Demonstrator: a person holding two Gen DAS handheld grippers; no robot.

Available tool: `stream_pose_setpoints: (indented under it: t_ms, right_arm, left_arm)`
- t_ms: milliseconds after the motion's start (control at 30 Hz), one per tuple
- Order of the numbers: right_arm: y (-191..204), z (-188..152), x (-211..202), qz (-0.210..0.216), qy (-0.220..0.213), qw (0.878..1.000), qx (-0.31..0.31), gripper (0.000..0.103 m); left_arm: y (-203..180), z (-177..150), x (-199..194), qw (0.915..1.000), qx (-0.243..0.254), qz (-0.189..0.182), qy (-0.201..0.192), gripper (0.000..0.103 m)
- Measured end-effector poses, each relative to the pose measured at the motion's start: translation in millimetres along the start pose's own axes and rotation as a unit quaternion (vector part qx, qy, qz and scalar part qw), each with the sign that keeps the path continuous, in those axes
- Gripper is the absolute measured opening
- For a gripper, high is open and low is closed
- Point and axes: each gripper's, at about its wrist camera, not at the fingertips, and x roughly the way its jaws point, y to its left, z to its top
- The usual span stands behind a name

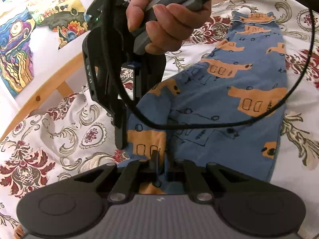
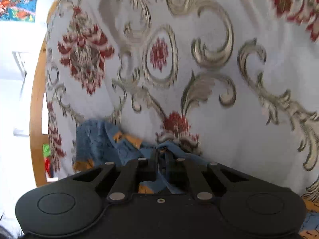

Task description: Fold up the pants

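The pants (image 1: 229, 103) are blue with orange prints and black line drawings. They lie spread on a floral cloth, reaching to the far right. My left gripper (image 1: 159, 159) is shut on the near edge of the pants. My right gripper (image 1: 121, 139), held in a hand, stands just to the left, its fingers pointing down onto the same edge. In the right wrist view my right gripper (image 2: 160, 157) is shut on a bunched blue fold of the pants (image 2: 103, 139) close to the cloth.
A white cloth with red and grey floral scrolls (image 1: 59, 139) covers the table. A wooden frame (image 1: 45, 91) runs along its left edge. Colourful pictures (image 1: 18, 45) lie beyond. A black cable (image 1: 199, 125) loops over the pants.
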Motion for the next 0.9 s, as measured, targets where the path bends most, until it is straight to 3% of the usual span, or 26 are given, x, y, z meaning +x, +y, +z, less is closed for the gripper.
stream_pose_setpoints:
  t_ms: [133, 333, 400, 500, 567, 633, 700, 733, 800, 833, 867, 900]
  right_arm:
    - [1.0, 17.8, -16.8, -0.008, -0.044, 0.998, -0.037, 0.006]
    - [-14.4, 40.2, -8.3, -0.056, -0.079, 0.989, -0.110, 0.004]
    - [-25.1, 45.9, -11.4, -0.046, -0.081, 0.990, -0.106, 0.004]
    - [-15.5, 30.3, -28.7, -0.036, -0.107, 0.984, -0.139, 0.018]
    - [-3.4, 8.8, -41.8, -0.017, -0.109, 0.978, -0.176, 0.019]
    - [1.7, -13.1, -44.5, 0.012, -0.098, 0.979, -0.180, 0.019]
    - [-1.2, -36.6, -39.0, 0.015, -0.093, 0.979, -0.182, 0.020]
    - [-5.8, -46.6, -33.9, 0.005, -0.091, 0.979, -0.183, 0.020]
    - [-20.3, -60.8, -27.3, -0.032, -0.102, 0.978, -0.181, 0.020]
    - [-28.9, -66.2, -25.0, -0.058, -0.114, 0.975, -0.180, 0.015]
    - [-35.1, -70.6, -25.6, -0.067, -0.129, 0.973, -0.178, 0.002]
    - [-40.7, -73.2, -27.3, -0.069, -0.142, 0.972, -0.174, 0.000]
  left_arm:
    - [8.7, 1.9, -1.4, 0.9997, -0.024, 0.004, -0.003, 0.024]
    - [20.8, -9.7, -4.0, 0.9952, -0.083, -0.026, 0.046, 0.026]
    - [28.2, -15.9, -10.5, 0.9908, -0.116, -0.039, 0.058, 0.026]
    - [40.7, -25.7, -24.1, 0.9833, -0.161, -0.048, 0.071, 0.027]
    - [50.0, -27.4, -32.5, 0.9780, -0.190, -0.051, 0.068, 0.029]
    - [61.4, -26.5, -38.5, 0.9716, -0.227, -0.043, 0.053, 0.029]
    - [72.7, -25.9, -38.4, 0.9627, -0.267, -0.021, 0.040, 0.039]
    - [77.0, -26.8, -36.5, 0.9577, -0.285, -0.010, 0.038, 0.046]
    - [85.7, -30.0, -30.5, 0.9470, -0.315, 0.028, 0.058, 0.047]
    - [89.1, -33.9, -26.9, 0.9398, -0.328, 0.052, 0.079, 0.044]
    - [92.7, -39.1, -26.1, 0.9320, -0.342, 0.072, 0.097, 0.043]
    - [97.2, -46.1, -28.6, 0.9228, -0.358, 0.088, 0.112, 0.039]
